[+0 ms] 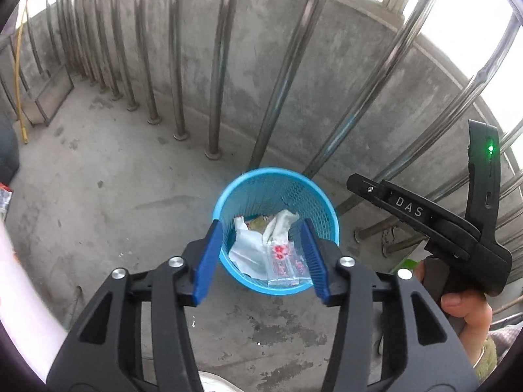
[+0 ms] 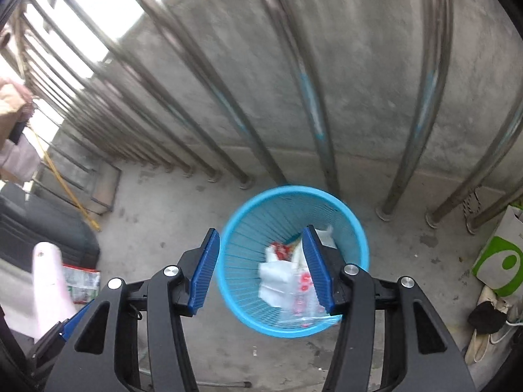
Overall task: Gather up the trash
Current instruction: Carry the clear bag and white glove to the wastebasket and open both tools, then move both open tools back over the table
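A blue mesh waste basket (image 1: pixel 323 209) stands on the concrete floor by the railing. It holds white crumpled plastic (image 1: pixel 248 251), a white cloth and a clear packet with red print (image 1: pixel 286 263). My left gripper (image 1: pixel 261 258) hangs open and empty above the basket. My right gripper (image 2: pixel 264 268) is also open and empty, above the same basket (image 2: pixel 248 225), with the white plastic (image 2: pixel 273 277) below it. The right gripper's black body (image 1: pixel 434 225) shows at the right of the left wrist view.
A concrete wall with steel railing bars (image 1: pixel 222 65) runs behind the basket. A green and white bag (image 2: pixel 500 261) and shoes (image 2: pixel 487 323) lie at the right. A printed packet (image 2: pixel 81 282) lies on the floor at the left, near a dark object (image 2: pixel 49 228).
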Demonstrator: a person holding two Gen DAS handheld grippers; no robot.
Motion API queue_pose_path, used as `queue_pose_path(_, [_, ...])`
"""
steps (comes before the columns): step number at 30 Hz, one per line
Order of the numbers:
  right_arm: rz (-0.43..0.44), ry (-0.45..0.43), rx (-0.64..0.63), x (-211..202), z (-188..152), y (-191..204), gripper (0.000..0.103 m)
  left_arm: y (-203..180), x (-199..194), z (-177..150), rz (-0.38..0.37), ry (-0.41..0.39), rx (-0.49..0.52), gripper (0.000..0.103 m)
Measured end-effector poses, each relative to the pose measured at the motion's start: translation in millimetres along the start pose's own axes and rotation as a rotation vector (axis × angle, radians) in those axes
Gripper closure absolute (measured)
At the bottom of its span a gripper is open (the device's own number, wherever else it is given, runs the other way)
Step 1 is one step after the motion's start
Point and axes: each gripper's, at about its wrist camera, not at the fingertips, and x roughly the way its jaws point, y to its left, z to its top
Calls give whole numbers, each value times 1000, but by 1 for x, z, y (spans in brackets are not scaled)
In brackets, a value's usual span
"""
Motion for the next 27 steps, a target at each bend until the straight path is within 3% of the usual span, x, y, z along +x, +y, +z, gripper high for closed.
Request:
queue_pose_path(5, [105,-70,-72,-51,5,38,46,9,-72,-12,131,-101,-42,48])
queue_pose_path(7, [157,-114,-96,-76,5,56,42,21,-110,-26,140,-147,-85,45])
queue_pose_path(12, [319,-105,-201,-116,-16,109,41,55,-214,-76,205,-302,-152,39])
queue_pose_path(20, [602,94,-491,-158,-102,217,41,94,-350,-195,336,-496,-250,33])
queue_pose_path(27, [712,243,-717,-169,-192,296,41,122,-425,-335,413,-568,-453,33])
